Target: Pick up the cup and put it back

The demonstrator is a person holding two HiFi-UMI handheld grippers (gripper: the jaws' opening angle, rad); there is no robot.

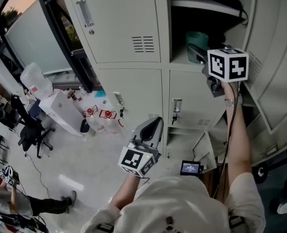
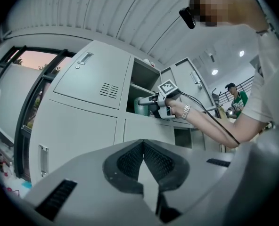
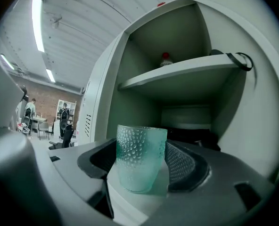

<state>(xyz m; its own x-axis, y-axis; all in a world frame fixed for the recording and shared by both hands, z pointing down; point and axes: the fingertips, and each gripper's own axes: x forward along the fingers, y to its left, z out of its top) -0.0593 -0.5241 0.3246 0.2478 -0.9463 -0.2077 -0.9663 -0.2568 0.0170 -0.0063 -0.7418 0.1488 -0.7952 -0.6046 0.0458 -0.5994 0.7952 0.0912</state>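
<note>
A teal dimpled glass cup (image 3: pixel 140 157) stands upright between the pads of my right gripper (image 3: pixel 142 150), which is shut on it. The cup's base is level with the pale front lip of the open locker compartment (image 3: pixel 130 199). In the head view the cup (image 1: pixel 197 41) is at the compartment's mouth, with my right gripper (image 1: pixel 198 55) raised to it. The left gripper view shows the cup (image 2: pixel 142 105) from the side, held in front of the opening. My left gripper (image 1: pixel 155 124) hangs lower, before the closed lockers, its jaws shut with nothing in them (image 2: pixel 143 147).
A shelf (image 3: pixel 177 74) above the cup carries a red-capped bottle (image 3: pixel 165 59) and a dark strap (image 3: pixel 234 58). The locker door (image 1: pixel 274 57) stands open at the right. Water bottles (image 1: pixel 102 118) and an office chair (image 1: pixel 31 130) are on the floor to the left.
</note>
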